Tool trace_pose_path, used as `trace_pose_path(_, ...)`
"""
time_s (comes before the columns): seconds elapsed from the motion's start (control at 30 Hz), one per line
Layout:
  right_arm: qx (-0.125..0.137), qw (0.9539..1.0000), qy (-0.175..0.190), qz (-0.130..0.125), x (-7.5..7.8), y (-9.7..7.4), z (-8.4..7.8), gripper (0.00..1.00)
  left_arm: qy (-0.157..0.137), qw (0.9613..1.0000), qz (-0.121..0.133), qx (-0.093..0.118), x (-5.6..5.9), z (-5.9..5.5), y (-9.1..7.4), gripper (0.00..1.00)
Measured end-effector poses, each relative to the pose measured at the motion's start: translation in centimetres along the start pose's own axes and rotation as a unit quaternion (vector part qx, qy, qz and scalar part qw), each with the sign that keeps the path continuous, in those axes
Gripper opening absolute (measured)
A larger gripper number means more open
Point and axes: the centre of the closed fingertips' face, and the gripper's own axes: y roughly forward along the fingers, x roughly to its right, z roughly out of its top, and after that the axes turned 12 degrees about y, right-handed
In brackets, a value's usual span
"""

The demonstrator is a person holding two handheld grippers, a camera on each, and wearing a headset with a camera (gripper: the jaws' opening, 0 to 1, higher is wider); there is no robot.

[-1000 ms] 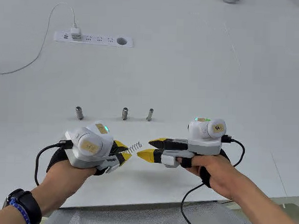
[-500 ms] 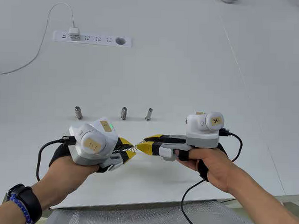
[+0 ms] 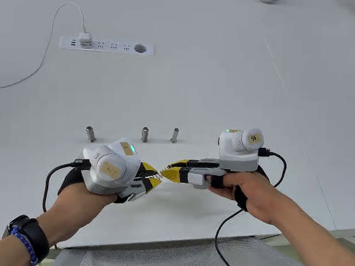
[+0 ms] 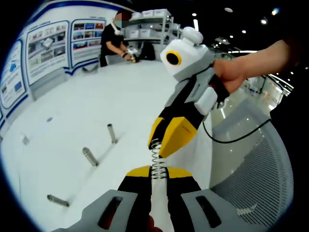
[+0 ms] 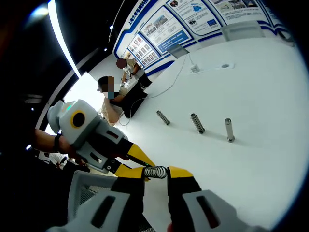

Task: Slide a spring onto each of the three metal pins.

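White workbench spans the head view. Lower left of centre we see the left gripper, and lower right of centre the right gripper, with their tips facing and almost meeting. Power strip lies at upper left with one plug in it. Three pins stand in a row at mid-frame, above the grippers. Left pin and middle pin each wear a coil; right pin is bare. Loose spring sits at bottom centre of the left gripper view. The left jaws are clamped on its lower end, and it rises to the right gripper's yellow tips. In the right gripper view its other end sits between that gripper's jaws at bottom centre; whether they pinch it we cannot tell.
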Motion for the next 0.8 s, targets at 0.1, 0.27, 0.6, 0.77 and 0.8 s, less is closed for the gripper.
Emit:
trace_pose_path(0.1,-0.003,1.0,-0.003,0.001,-0.3,-0.1,0.3,0.19,0.005,1.0,-0.002,0.0,0.0,0.1,0.0,0.1)
trace_pose_path(0.27,-0.017,0.9997,-0.018,0.005,-0.7,-0.2,0.5,0.19,0.013,0.9998,-0.009,0.015,-0.2,1.0,0.0,0.1)
trace_pose_path(0.6,-0.083,0.9914,-0.101,0.003,-2.0,-0.7,0.5,0.15,0.048,0.9976,-0.034,0.038,0.1,2.6,-0.1,0.1)
trace_pose_path(0.77,-0.111,0.9839,-0.14,0.008,-2.7,-1.2,0.8,0.14,0.054,0.9962,-0.042,0.053,0.2,3.5,-0.3,0.1)
trace_pose_path(0.8,-0.124,0.9806,-0.152,0.008,-2.8,-1.4,0.8,0.14,0.056,0.9958,-0.045,0.056,0.3,3.6,-0.3,0.1)
